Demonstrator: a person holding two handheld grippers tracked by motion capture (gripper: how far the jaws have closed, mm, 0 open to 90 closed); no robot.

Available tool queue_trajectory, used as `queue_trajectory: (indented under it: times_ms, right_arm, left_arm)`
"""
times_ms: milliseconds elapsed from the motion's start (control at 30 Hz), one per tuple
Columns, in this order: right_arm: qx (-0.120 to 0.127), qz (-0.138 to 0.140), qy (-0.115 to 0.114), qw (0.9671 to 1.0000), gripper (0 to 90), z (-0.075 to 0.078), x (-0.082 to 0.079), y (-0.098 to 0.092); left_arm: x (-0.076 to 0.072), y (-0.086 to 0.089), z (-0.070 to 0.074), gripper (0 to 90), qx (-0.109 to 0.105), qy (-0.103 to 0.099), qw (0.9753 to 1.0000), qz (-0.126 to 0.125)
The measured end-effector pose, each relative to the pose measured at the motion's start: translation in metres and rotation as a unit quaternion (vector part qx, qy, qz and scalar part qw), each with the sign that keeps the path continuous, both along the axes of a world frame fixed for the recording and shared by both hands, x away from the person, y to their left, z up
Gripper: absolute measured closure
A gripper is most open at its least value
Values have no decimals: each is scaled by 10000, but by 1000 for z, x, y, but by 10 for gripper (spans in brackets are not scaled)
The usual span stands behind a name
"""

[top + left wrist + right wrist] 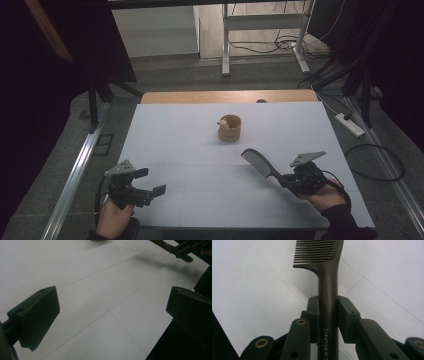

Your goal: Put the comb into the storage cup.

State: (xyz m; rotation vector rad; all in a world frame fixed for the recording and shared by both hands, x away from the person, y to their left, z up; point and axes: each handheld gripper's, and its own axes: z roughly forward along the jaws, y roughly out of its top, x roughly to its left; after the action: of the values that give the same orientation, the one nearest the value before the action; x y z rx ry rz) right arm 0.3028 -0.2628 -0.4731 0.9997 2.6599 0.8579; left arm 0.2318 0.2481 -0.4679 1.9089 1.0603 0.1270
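The right gripper (286, 179) is clamping the handle of a dark comb (256, 162), its jaws pressing both sides of the handle; the comb is pointing up and away over the white table (175, 145), its toothed end nearer the wooden cup (230, 128). The left gripper (149, 181) is hovering near the table's front left corner, jaws spread wide and gripping nothing

Black two-jaw grippers (150, 182) w/ brass rivets, grey triangular plates, black sleeves.
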Motion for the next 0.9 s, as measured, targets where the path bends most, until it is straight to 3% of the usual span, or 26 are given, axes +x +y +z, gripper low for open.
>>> queue_trajectory:
  times_ms: [400,900]
  right_arm:
    - [41,127,-293,9995,725,7,-6,1]
    - [168,305,-510,9981,724,14,-13,3]
  left_arm:
    - [13,-18,7,0,48,74,9996,-277]
    - [37,-42,20,0,51,-34,9984,-565]
